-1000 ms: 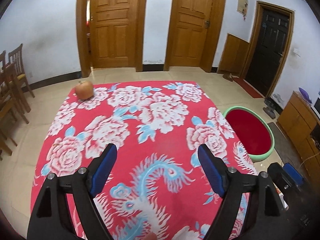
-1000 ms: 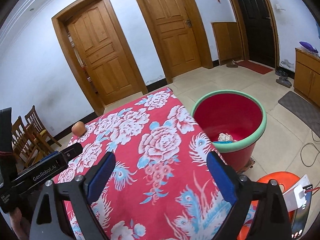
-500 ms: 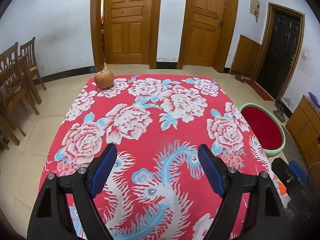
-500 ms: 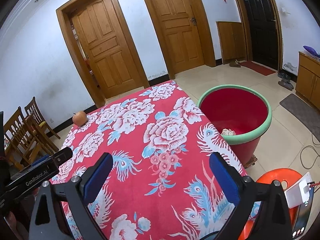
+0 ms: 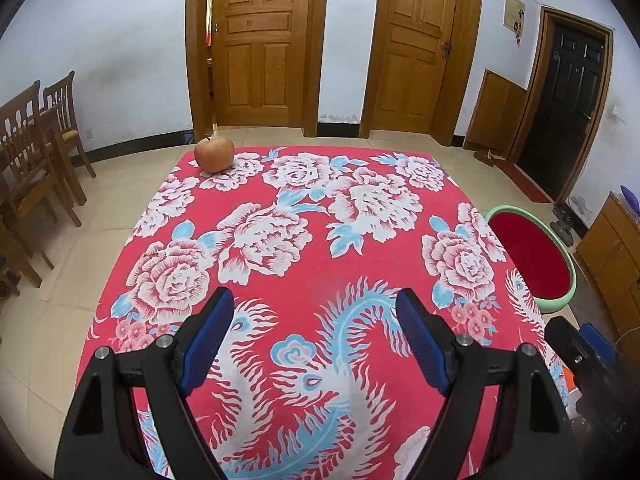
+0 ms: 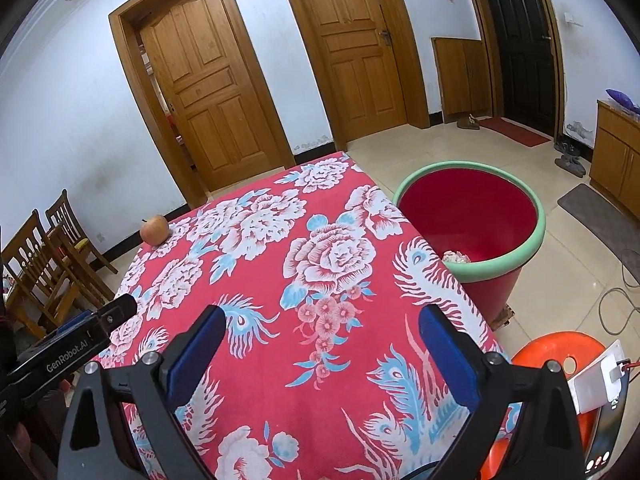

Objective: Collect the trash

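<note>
- Over the near edge of the table [image 5: 320, 264], which wears a red flowered cloth, the left gripper [image 5: 316, 336] hangs with its jaws wide and nothing between them; the right gripper [image 6: 320, 354] beside it is just as wide and just as empty.
- Beyond both, the cloth lies bare but for one tiny brown speck [image 5: 152, 255] near the table's left edge; too small to say what it is.
- At the table's far left corner sits the single apple [image 5: 214, 155], stem up, round, with no long axis to line up on. It lies ahead and to the left of both grippers, so the left one looks the nearer.
- Off the table's right side stands one red bin [image 6: 472, 220] with a green rim, a crumpled pale scrap [image 6: 456, 257] already inside.
- Count: one apple, one bin, two grippers.
- If the apple counts as trash, the next move is likely a long reach to that corner.
</note>
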Tool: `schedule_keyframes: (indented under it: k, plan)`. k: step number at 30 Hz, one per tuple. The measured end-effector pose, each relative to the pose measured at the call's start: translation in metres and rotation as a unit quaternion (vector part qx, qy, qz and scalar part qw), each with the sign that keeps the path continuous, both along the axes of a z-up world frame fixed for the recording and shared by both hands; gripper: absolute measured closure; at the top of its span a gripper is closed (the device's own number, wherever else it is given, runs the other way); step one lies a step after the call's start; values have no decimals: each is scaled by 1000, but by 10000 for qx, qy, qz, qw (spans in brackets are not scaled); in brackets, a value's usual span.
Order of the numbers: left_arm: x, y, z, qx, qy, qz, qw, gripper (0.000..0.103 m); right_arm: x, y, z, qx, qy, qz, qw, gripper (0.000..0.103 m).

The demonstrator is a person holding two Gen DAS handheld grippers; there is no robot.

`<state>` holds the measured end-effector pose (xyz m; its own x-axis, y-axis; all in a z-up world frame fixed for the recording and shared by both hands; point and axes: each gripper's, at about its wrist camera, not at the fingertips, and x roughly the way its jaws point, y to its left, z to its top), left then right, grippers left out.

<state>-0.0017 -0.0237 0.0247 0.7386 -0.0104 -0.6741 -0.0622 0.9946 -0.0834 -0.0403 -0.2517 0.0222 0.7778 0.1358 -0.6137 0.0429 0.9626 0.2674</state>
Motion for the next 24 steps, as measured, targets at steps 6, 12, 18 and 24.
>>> schedule_keyframes:
  k: [6,12,18,24]
  plan:
    - [0,-1,0,-4,8,-5,10000,21,0,0,0,-1,-2,1,10000,4]
    - [0,-2,0,-17,15,-10,10000,21,0,-1,-1,3,15,4,10000,4]
    - [0,-2,0,-19,14,-8,10000,21,0,-1,-1,0,12,2,10000,4]
    - [0,-2,0,-15,16,-13,10000,21,0,-1,0,2,16,4,10000,4]
